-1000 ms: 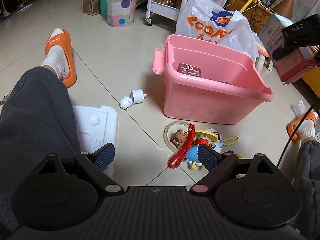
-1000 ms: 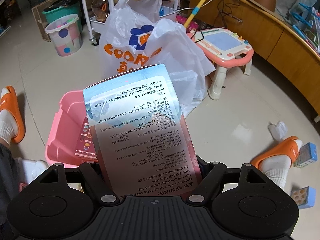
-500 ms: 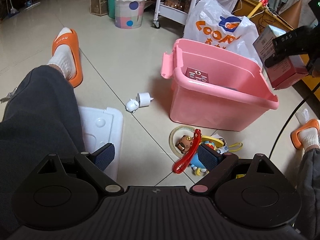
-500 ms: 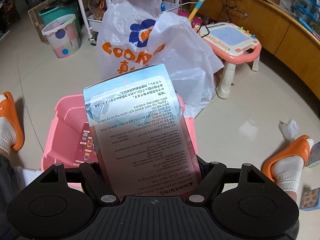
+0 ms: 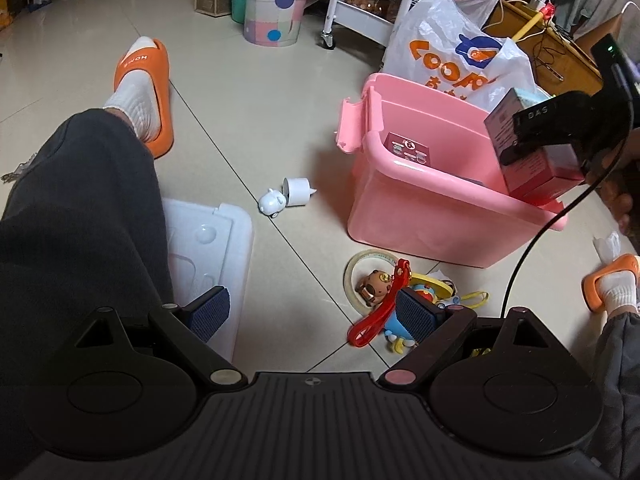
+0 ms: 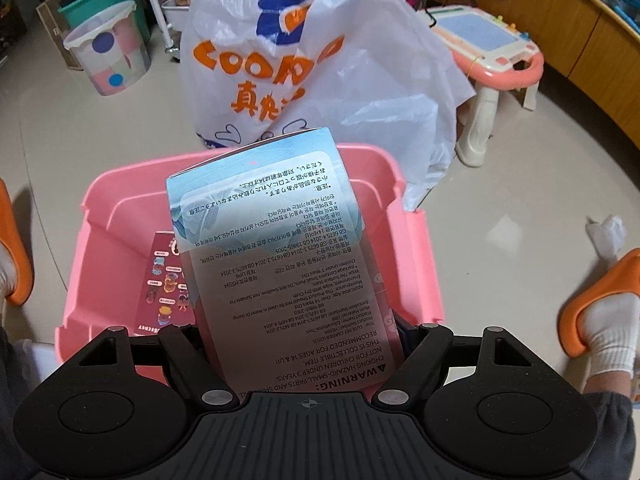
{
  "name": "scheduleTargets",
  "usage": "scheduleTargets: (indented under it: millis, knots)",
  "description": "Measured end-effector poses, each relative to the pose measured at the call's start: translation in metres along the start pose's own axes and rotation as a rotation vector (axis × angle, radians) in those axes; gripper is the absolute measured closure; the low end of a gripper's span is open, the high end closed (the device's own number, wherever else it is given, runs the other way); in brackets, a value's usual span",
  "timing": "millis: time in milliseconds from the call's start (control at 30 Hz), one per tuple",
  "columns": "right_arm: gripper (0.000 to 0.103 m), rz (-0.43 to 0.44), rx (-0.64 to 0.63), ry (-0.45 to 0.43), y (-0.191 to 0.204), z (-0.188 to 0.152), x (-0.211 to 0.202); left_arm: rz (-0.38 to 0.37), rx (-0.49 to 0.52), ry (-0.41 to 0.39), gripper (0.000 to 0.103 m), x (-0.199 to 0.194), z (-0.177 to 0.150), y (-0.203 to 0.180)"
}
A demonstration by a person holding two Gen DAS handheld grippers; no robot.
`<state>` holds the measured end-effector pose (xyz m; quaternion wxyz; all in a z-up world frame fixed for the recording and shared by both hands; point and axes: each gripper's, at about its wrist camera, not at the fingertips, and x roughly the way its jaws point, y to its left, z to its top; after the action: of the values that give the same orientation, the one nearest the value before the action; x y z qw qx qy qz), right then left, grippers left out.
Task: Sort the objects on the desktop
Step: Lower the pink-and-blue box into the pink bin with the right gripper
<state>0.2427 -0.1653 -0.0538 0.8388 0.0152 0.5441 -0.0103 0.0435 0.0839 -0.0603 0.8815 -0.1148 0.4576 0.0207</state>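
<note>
Pale glossy floor tiles [image 5: 248, 92] carry everything in the left wrist view. The left gripper [image 5: 316, 312] hangs over the floor with its jaws spread wide and nothing between them. Just past its right-hand finger lies a heap of small toys [image 5: 394, 300]: a brown bear figure, a red strap, a blue figure and a clear tape ring. Beyond the heap stands the pink storage bin [image 5: 420, 216], open, with a dark red card [image 5: 406, 150] lying inside. A small white pig figure [image 5: 272, 202] and a white cap-like piece [image 5: 298, 191] lie touching each other near the bin's left side. A clear plastic lid [image 5: 212, 240] rests on the floor beside the person's dark trouser leg [image 5: 76, 216]. At the bin's far right edge the right gripper [image 5: 556, 140] is clamped on a pink and pale blue toy box [image 5: 520, 120], held over the rim.

Seen from the right wrist, the same tiled floor [image 6: 520, 208] surrounds the pink bin [image 6: 416, 248]. The right gripper [image 6: 298, 344] grasps the toy box [image 6: 280, 264] between its fingers, tilted over the bin's opening, printed warning text facing the camera. The dark red card [image 6: 164, 288] lies in the bin at the box's left. A white shopping bag [image 6: 320, 72] with orange lettering stands just behind the bin, and a foot in an orange slipper [image 6: 596, 304] rests on the floor at the right.
</note>
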Motion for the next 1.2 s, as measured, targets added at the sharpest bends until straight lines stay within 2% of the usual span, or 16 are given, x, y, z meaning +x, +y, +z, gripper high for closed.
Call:
scheduleTargets:
  millis: [300, 733, 1000, 1200]
  knots:
    - [0.029, 0.025, 0.018, 0.061, 0.007, 0.003, 0.034, -0.004, 0.010, 0.013, 0.011, 0.003, -0.001, -0.001]
    - [0.029, 0.012, 0.055, 0.163, 0.009, 0.003, 0.073, -0.005, -0.004, 0.028, 0.011, 0.006, -0.001, 0.002]
    - [0.032, 0.010, 0.058, 0.167, 0.008, 0.004, 0.080, -0.008, -0.002, 0.029, 0.010, 0.007, 0.000, 0.001]
    - [0.030, 0.027, 0.073, 0.143, 0.006, -0.001, 0.076, -0.001, 0.004, 0.028, 0.009, 0.006, 0.000, 0.001]
